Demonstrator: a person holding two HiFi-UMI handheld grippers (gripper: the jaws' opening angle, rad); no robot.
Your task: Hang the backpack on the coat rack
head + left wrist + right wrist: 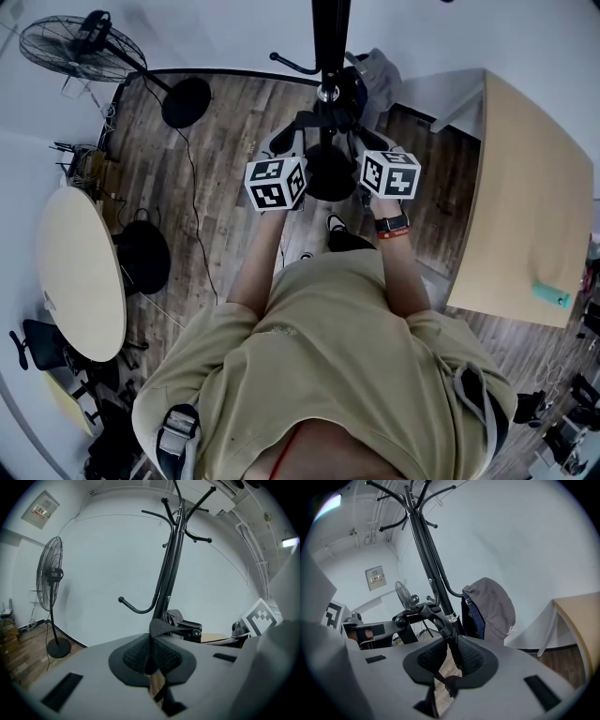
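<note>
Your left gripper [152, 654] is clamped shut on a black webbing strap [161, 627] that runs off toward 2 o'clock, at the coat rack [330, 28]. Your right gripper [452, 660] is closed as well, pinching a dark strap [449, 639] that rises toward 11 o'clock from its pads. The grey backpack [492, 604] hangs on a low hook of the rack, at 1 o'clock from you, just beyond the pole. You cannot trace either strap to it.

Seen from above, the rack's pole stands at 12 o'clock between your grippers. The rectangular surface [530, 206] has its near edge close by at 3 o'clock, with a teal object [551, 294] on it. The round surface [80, 272] lies well apart at 9 o'clock. The fan [80, 47] stands at 10 o'clock, and its cable [192, 178] trails over the wooden floor [225, 141], which lies bare to your left.

The wall panel [41, 509] carries a label too small to read.
</note>
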